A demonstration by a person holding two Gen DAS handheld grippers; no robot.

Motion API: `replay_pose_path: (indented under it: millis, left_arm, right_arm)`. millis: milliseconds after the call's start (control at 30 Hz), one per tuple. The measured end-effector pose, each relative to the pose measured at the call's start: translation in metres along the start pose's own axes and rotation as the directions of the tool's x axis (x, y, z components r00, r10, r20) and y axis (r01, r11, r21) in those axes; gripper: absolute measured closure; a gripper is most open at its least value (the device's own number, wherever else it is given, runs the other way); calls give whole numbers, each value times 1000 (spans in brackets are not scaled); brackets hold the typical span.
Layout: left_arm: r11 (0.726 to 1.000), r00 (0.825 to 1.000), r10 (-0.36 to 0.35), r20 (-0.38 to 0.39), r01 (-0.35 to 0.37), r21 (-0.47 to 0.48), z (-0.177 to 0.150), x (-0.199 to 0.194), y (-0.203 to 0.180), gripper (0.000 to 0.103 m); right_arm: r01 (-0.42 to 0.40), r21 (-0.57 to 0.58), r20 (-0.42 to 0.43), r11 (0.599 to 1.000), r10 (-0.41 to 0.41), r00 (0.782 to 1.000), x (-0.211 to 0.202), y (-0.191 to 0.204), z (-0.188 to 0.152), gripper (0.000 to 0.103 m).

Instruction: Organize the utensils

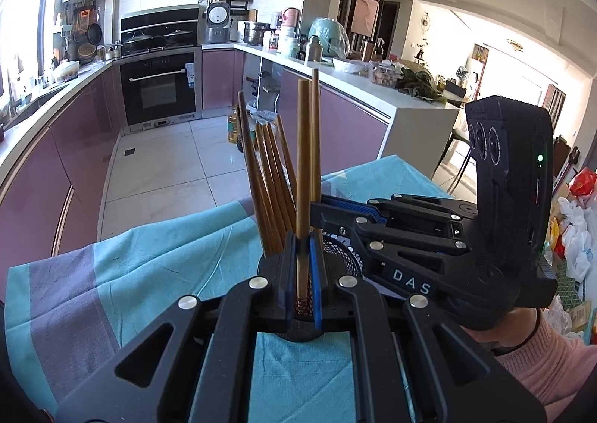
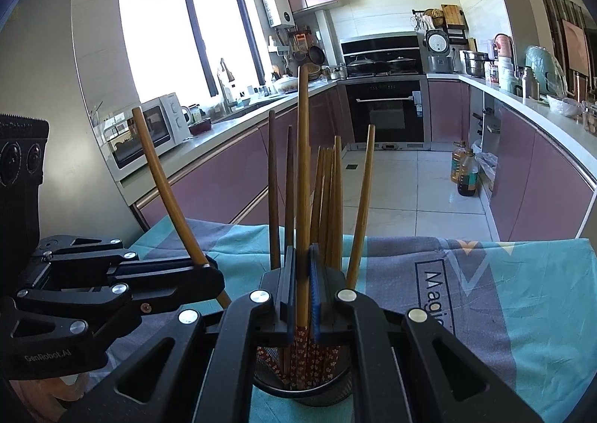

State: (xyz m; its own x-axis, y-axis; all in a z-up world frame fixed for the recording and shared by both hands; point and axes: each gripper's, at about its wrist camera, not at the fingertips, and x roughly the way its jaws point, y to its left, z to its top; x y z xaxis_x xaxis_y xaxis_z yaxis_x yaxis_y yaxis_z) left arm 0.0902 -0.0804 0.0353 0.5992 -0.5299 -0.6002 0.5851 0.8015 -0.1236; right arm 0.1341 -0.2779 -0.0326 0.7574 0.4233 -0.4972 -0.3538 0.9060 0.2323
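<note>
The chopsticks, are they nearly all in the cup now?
Nearly. A bunch of chopsticks already stands in the black mesh cup on the blue cloth. Each gripper is shut on one more chopstick above the cup: the left gripper holds one, the right gripper holds another. Those two are not yet let go. No loose chopsticks show on the cloth.

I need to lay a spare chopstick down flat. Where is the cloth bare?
Bare cloth lies right of the mesh holder, past the printed word. Crowded: the holder itself, full of chopsticks, with both grippers at it.
</note>
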Motion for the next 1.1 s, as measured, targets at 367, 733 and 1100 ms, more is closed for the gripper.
replay_pose_path:
  millis: [367, 733, 1100]
  left_arm:
    - [1000, 999, -3, -48, 2, -20, 11, 31, 12, 95]
    - [997, 997, -24, -72, 19, -70, 3, 53, 27, 95]
    - [984, 984, 164, 73, -158, -86, -20, 17, 31, 40]
  right_arm:
    - [3, 13, -54, 1000, -3, 999, 12, -3, -4, 97]
    - [-5, 38, -55, 999, 7, 998, 8, -8, -7, 93]
    - [12, 23, 17, 1000, -13, 1000, -21, -2, -16, 51]
